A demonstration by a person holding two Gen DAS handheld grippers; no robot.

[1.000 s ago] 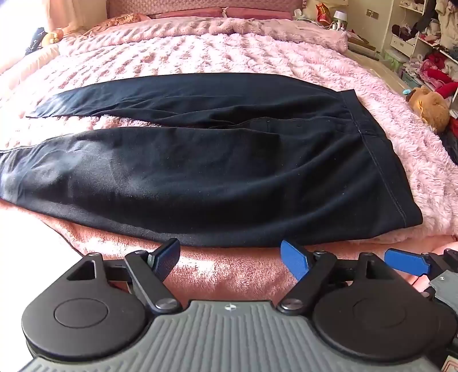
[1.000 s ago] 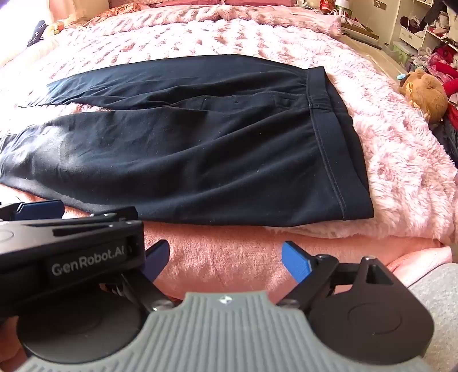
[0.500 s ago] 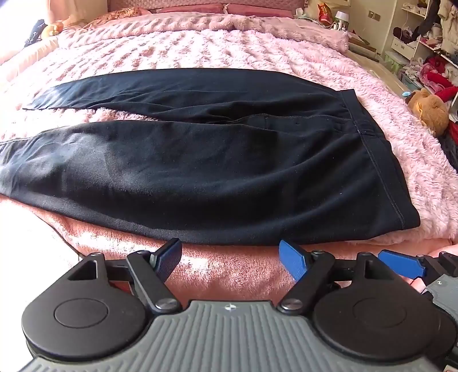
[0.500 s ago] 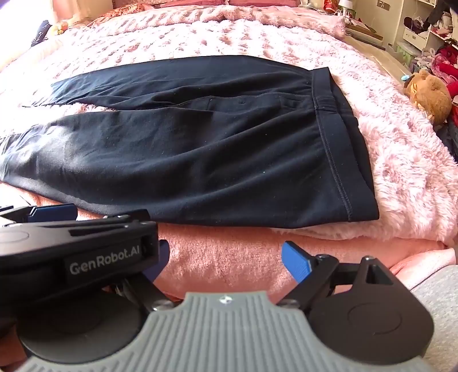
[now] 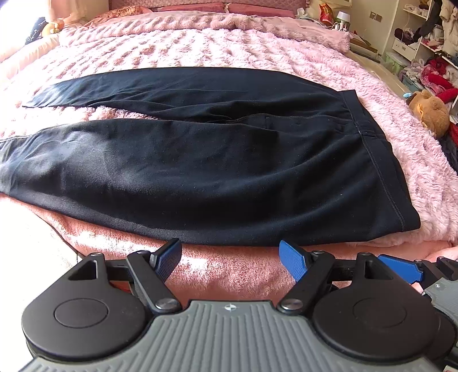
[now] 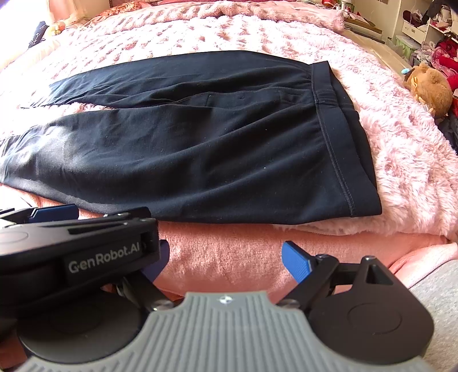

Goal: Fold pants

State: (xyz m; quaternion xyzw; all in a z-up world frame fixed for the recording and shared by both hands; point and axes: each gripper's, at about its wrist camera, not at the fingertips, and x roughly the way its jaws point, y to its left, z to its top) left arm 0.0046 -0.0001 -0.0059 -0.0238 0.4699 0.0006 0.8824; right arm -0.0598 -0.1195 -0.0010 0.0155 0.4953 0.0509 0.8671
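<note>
The black pants point(image 5: 217, 166) lay flat on the pink bed point(image 5: 286, 48). The left gripper point(image 5: 230, 256) and right gripper point(image 6: 226, 254) hovered short, fingers spread, empty. Risk: pinching fuzzy blanket point(image 6: 406, 160) along with hem.

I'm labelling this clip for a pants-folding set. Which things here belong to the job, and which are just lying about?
Part of the job:
black pants, spread flat on the pink fluffy blanket
left tongs, open
right tongs, open

Just lying about:
brown teddy bear beside the bed
red snack bag
clothes on shelves
</note>
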